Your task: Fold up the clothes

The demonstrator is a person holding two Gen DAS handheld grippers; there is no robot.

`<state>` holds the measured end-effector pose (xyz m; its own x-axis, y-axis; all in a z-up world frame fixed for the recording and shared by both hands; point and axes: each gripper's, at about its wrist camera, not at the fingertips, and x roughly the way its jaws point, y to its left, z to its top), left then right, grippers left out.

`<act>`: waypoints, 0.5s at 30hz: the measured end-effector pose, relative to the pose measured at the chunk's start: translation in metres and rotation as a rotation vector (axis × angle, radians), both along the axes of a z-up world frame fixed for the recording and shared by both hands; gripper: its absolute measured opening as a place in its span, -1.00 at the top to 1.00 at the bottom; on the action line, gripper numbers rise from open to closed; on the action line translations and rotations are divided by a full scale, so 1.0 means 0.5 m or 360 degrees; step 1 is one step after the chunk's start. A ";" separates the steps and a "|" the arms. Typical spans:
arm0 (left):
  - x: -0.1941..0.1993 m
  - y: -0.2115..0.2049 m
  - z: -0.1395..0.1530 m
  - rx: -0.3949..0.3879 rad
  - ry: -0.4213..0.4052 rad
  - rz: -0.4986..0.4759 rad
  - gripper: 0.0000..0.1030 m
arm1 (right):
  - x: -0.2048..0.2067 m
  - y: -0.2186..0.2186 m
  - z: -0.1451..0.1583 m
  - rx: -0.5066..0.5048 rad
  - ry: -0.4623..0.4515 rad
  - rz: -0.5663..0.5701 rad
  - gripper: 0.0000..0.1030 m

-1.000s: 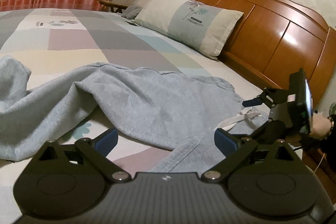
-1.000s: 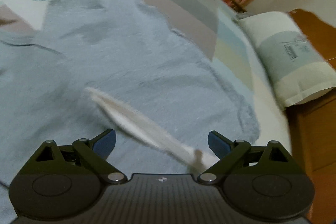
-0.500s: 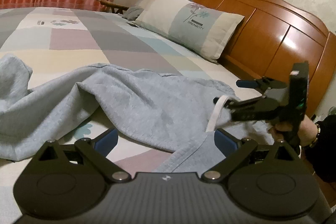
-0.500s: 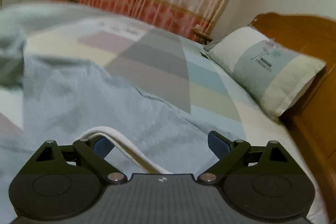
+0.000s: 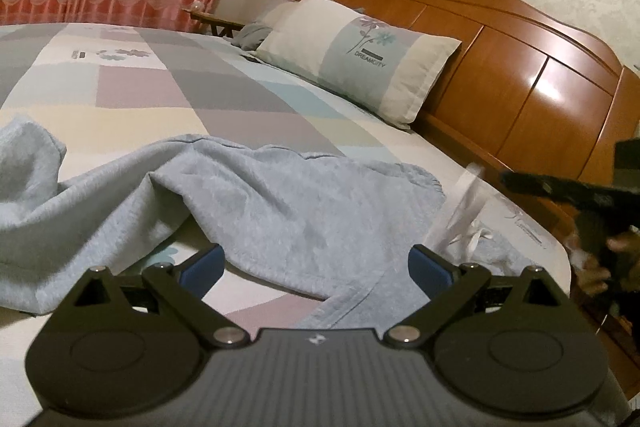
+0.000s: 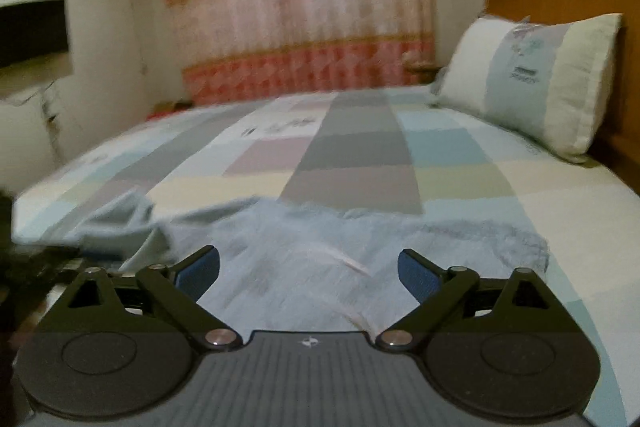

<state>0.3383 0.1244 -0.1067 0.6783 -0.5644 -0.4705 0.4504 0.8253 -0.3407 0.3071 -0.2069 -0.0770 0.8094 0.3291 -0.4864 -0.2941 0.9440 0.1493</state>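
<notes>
Pale blue fleece, a rumpled garment [image 5: 280, 195], is spread across the near part of a patchwork-covered bed [image 5: 168, 87], its long axis running roughly parallel to the wooden headboard [image 5: 500, 75]. One end is bunched up at the left of the left wrist view; a white drawstring [image 5: 460, 211] is seen lifted at the other, blurred. The left gripper [image 5: 316, 267] is held with fingers spread wide, empty, over the cloth. The right gripper [image 6: 308, 269] is likewise open above the garment. A pillow [image 5: 360, 59] is propped against the headboard.
</notes>
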 end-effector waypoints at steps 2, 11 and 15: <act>0.000 -0.002 0.001 -0.0006 0.0002 -0.0010 -0.90 | -0.022 0.020 -0.007 -0.0087 0.0097 0.0130 -0.93; 0.024 -0.024 -0.024 -0.0054 0.0173 -0.0058 -0.91 | -0.063 0.119 -0.060 -0.0304 0.0255 0.0298 -0.93; 0.042 -0.039 -0.049 -0.0077 0.0286 -0.0100 -0.91 | -0.057 0.134 -0.098 -0.0204 0.0323 0.0324 -0.93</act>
<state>0.3592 0.1047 -0.1311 0.5487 -0.6279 -0.5521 0.4287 0.7782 -0.4589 0.2786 -0.1399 -0.1258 0.6154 0.4001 -0.6792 -0.4555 0.8837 0.1079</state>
